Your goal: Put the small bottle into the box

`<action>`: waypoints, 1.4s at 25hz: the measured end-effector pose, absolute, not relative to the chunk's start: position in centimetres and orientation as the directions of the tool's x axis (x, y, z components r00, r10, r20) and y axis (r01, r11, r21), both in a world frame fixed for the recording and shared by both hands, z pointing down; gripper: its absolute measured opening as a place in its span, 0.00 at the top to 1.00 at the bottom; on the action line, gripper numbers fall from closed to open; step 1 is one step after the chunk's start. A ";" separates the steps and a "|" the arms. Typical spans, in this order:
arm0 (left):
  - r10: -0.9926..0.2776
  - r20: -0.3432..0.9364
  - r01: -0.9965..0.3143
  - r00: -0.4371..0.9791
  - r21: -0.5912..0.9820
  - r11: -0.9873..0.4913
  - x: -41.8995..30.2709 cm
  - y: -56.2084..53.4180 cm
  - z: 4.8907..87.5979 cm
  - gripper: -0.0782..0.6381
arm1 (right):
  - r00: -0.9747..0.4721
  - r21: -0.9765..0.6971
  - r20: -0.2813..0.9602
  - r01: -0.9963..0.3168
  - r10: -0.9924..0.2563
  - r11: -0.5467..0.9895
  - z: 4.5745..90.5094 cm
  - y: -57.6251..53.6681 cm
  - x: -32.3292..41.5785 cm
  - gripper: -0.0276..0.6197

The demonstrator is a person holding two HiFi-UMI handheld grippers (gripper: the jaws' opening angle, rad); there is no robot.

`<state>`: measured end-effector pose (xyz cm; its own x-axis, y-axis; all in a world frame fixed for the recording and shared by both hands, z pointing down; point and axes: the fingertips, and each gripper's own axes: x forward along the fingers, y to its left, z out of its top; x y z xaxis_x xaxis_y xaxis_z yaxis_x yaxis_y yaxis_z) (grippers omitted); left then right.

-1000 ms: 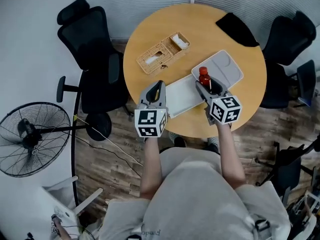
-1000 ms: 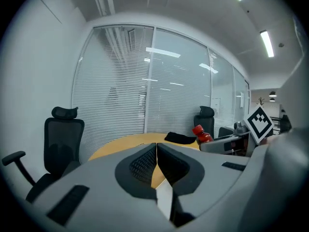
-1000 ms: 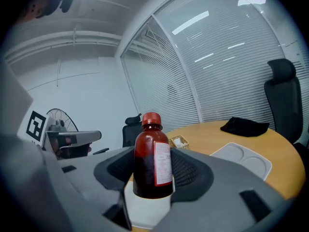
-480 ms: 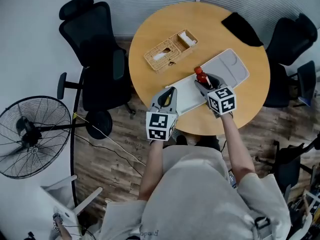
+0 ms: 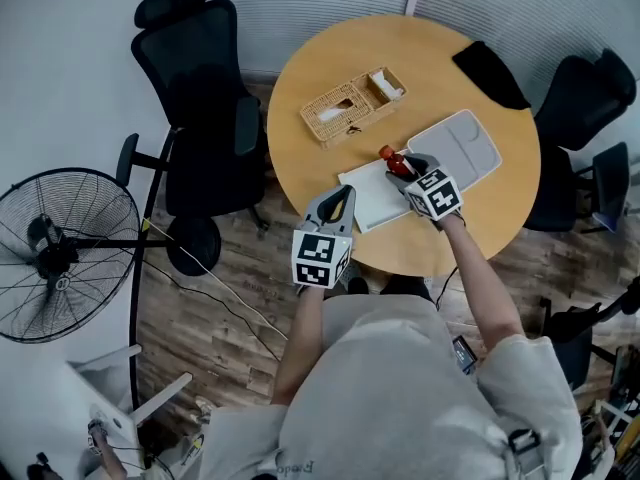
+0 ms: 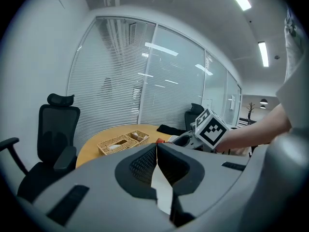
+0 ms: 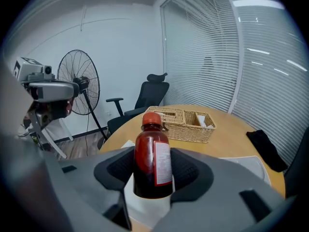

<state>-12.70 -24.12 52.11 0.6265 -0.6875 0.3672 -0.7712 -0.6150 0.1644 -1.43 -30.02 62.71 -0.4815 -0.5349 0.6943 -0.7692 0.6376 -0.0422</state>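
right gripper (image 5: 402, 165), centre of the head view, clamps the red small bottle (image 7: 153, 159) upright; left gripper (image 6: 157, 153) jaws pressed together, empty; wicker box (image 5: 325, 128) above.

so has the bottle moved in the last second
Yes. The bottle, held in the right tool, has shifted left off the tray, closer to the basket.

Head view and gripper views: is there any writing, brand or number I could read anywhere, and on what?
No text reads clearly.
small bottle: white label, print too blurred to read.
marker cubes: black-and-white square patterns, no letters.
shirt: faint print, too small to read.
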 end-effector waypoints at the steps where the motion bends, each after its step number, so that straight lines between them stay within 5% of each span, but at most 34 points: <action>1: -0.691 0.368 -0.775 0.623 0.165 -0.610 -13.0 -24.1 52.2 0.85 | -0.479 -0.038 0.702 -0.764 -0.527 0.644 63.1 -30.0 -1.6 0.61; 35: -0.767 0.338 -0.838 0.546 0.233 -0.494 -18.0 -22.1 51.4 0.85 | -0.405 -0.068 0.898 -0.512 -0.171 0.856 72.6 -25.7 -6.8 0.60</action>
<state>-18.04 -22.06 51.37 0.5457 -0.7668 0.3380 -0.8379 -0.4937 0.2326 -6.81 -25.73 72.55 -0.4047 -0.1707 0.8984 -0.5121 0.8562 -0.0680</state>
